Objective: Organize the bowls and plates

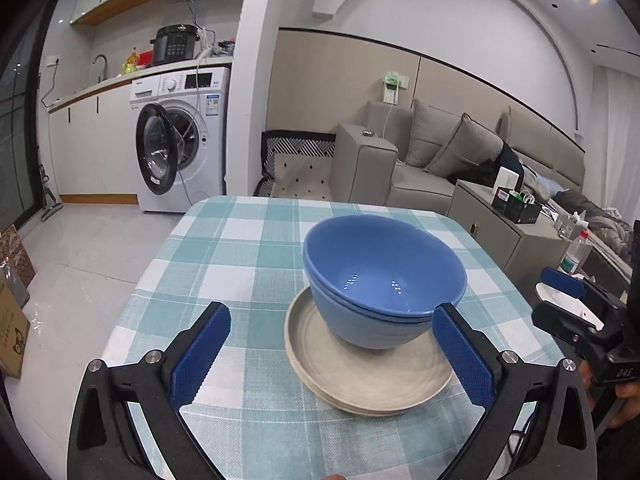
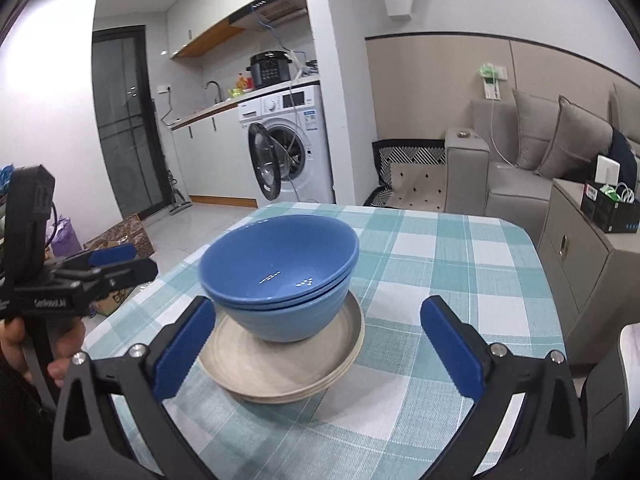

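Sitting in the middle of the green-and-white checked tablecloth (image 1: pixel 224 264) are two shiny blue round bowls (image 1: pixel 384 280), one inside the other, on a stack of flat cream plates (image 1: pixel 360 376). The left gripper (image 1: pixel 332 356) and right gripper (image 2: pixel 320 348) gape wide, holding nothing, pads off the dishes.

Two nested blue ceramic bowls (image 1: pixel 384 280) stand on a stack of beige round plates (image 1: pixel 360 368), which rests on the checked teal-and-white tablecloth (image 1: pixel 240 248). A white front-loading washing machine (image 1: pixel 180 136) stands behind left; a grey fabric sofa (image 1: pixel 432 160) behind right.
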Tool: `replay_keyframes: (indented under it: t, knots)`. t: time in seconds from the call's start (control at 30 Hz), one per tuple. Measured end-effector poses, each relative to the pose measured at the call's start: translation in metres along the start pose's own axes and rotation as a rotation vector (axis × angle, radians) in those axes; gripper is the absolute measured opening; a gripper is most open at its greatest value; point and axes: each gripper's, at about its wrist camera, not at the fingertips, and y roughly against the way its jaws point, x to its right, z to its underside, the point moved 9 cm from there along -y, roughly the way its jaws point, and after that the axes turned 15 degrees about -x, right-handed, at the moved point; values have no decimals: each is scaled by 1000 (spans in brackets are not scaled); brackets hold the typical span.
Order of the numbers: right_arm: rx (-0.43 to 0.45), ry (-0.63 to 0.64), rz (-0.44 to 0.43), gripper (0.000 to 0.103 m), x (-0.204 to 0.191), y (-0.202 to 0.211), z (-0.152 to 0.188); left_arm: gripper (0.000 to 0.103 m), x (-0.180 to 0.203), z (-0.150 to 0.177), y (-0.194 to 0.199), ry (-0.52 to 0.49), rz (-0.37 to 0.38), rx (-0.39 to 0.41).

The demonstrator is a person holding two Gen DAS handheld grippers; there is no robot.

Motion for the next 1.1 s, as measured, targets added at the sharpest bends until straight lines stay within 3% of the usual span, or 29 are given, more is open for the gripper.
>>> replay_keyframes:
  t: [0.33,0.8,1.1]
  knots:
    - [16,47,5,103,-12,8,28,103,-5,31,12,-72,-118,82]
    - [39,67,-16,103,-14,-3,47,103,-21,47,-10,11,-102,129]
    - [68,82,-36,103,-16,-4,52,103,-12,55,-21,-34,-92,142]
